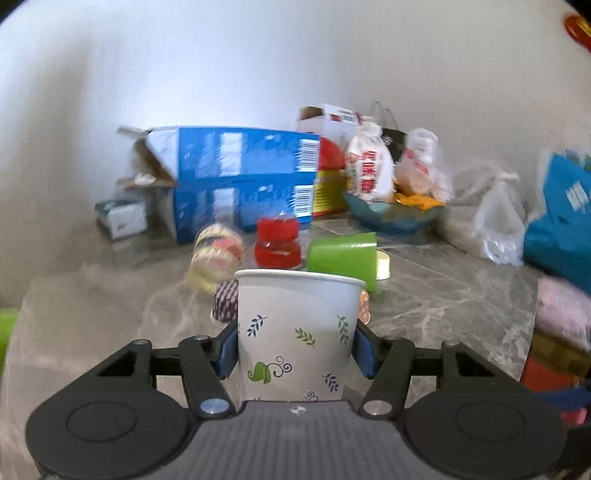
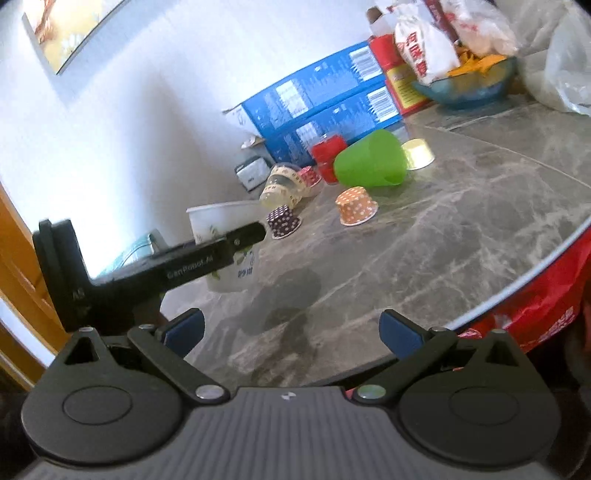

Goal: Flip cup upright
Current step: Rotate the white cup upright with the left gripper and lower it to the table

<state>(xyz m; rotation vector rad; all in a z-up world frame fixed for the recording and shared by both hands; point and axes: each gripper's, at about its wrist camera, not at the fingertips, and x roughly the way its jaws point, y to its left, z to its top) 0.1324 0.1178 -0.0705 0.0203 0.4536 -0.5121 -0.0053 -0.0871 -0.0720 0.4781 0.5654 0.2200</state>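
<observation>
- The left gripper (image 1: pixel 295 349) is clamping a white paper cup (image 1: pixel 297 332) printed with small leaves, its two blue pads pressing the cup's sides about halfway up.
- The cup is standing mouth up between those pads, rim level; in the right wrist view its base appears to be sitting on the table (image 2: pixel 424 236), though the contact is hard to confirm.
- The right gripper (image 2: pixel 291 332) is hanging spread wide with nothing between its fingers, to the right of the cup and nearer the table's edge.
- Judging by this, the flip looks essentially done; what is left is letting go and backing the left gripper away without tipping the cup.
- Just beyond the cup, small patterned baking cups are lying upside down, a dark one (image 2: pixel 282 220) and an orange one (image 2: pixel 355 205).
- Farther ahead a green plastic cup (image 2: pixel 371 159) is lying on its side, beside a red jar (image 1: pixel 277 242) and a tipped clear bottle (image 2: pixel 282 186).
- At the back, blue boxes (image 1: pixel 243 177), a bowl (image 1: pixel 391 212) of snacks and plastic bags are crowding against a pale wall.
- The table is grey marbled stone with a rounded edge; a framed picture (image 2: pixel 62 29) is hanging on the wall.
</observation>
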